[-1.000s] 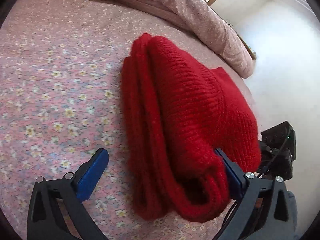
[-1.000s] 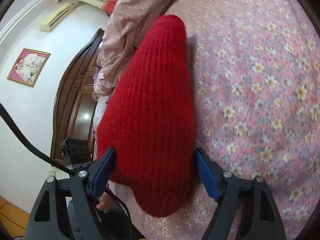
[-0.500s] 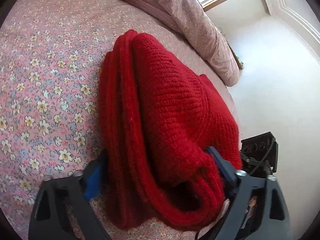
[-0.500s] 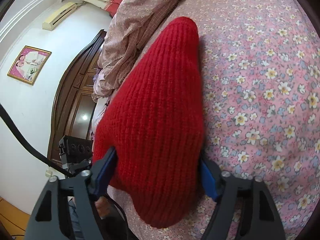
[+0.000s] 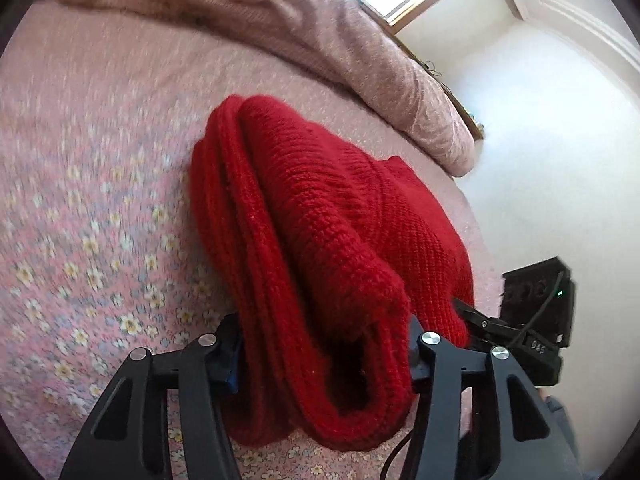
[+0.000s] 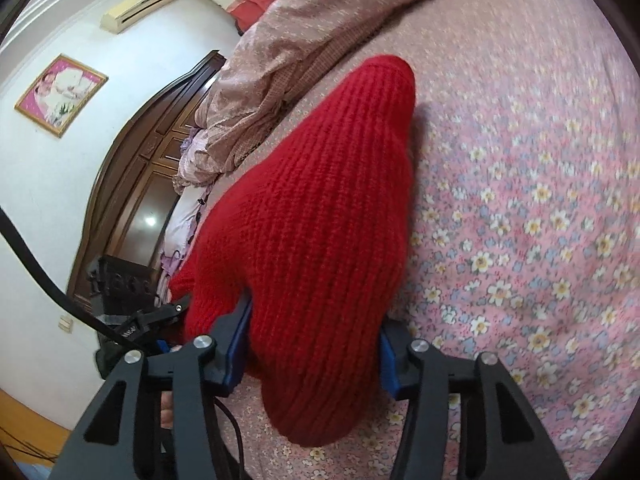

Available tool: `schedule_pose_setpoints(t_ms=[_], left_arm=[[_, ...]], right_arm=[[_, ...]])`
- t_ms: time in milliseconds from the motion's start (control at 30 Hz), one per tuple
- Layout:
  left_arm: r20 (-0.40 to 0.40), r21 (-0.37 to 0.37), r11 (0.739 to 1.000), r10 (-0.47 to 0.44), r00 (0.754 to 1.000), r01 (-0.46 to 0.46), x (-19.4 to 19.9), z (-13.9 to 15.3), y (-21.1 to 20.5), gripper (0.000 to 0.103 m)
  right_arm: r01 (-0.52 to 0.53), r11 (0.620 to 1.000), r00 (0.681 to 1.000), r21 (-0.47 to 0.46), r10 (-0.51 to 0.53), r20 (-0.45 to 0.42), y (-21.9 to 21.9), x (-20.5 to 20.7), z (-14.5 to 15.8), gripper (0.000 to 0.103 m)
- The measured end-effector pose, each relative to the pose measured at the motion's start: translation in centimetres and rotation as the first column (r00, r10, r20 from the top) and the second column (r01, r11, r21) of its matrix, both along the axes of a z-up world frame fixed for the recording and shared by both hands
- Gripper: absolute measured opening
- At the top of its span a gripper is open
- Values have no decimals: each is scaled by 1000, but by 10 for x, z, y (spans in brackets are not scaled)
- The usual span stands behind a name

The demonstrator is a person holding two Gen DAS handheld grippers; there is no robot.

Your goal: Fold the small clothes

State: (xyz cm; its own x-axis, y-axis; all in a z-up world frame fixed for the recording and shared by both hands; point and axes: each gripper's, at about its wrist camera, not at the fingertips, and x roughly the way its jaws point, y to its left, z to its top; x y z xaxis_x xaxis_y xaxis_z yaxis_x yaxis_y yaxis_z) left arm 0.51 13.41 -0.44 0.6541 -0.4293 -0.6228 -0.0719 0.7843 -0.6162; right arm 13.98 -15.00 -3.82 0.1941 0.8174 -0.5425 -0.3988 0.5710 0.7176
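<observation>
Your left claw and right claw had just been closing and each clamped the near end of the red knitted garment, already folded thick, on the floral bed sheet; only final placing seemed left.

Your left gripper and right gripper each angle downward, jaws just closed in so the blue pads press both sides of the folded red knit garment. In the right wrist view, your left gripper shows low at the left edge.
</observation>
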Motion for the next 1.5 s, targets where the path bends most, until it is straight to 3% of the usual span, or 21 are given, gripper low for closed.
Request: schedule_pose_setpoints(t_ms=[67, 267, 600, 1000, 1233, 1400, 1500], left_arm=[[21, 54, 999, -7, 1000, 5, 2, 9, -8, 47], [41, 104, 994, -19, 999, 15, 15, 18, -26, 46], [113, 149, 989, -30, 993, 13, 59, 43, -44, 46], [221, 163, 987, -34, 975, -3, 155, 62, -53, 46], [248, 169, 986, -42, 968, -1, 226, 43, -56, 46], [236, 152, 988, -37, 971, 1, 277, 10, -58, 46], [226, 212, 977, -51, 973, 2, 286, -18, -67, 47]], right_arm=[[3, 1000, 1000, -16, -3, 29, 1, 0, 7, 52], [23, 997, 991, -71, -14, 132, 1, 0, 30, 51], [66, 992, 964, -106, -36, 265, -16, 5, 58, 51], [122, 990, 931, -75, -88, 354, -36, 91, 90, 51], [174, 981, 920, -91, -129, 369, -36, 158, 81, 51], [215, 969, 923, -126, -159, 350, -36, 203, 62, 51], [225, 960, 931, -169, -160, 327, -36, 219, 36, 51]])
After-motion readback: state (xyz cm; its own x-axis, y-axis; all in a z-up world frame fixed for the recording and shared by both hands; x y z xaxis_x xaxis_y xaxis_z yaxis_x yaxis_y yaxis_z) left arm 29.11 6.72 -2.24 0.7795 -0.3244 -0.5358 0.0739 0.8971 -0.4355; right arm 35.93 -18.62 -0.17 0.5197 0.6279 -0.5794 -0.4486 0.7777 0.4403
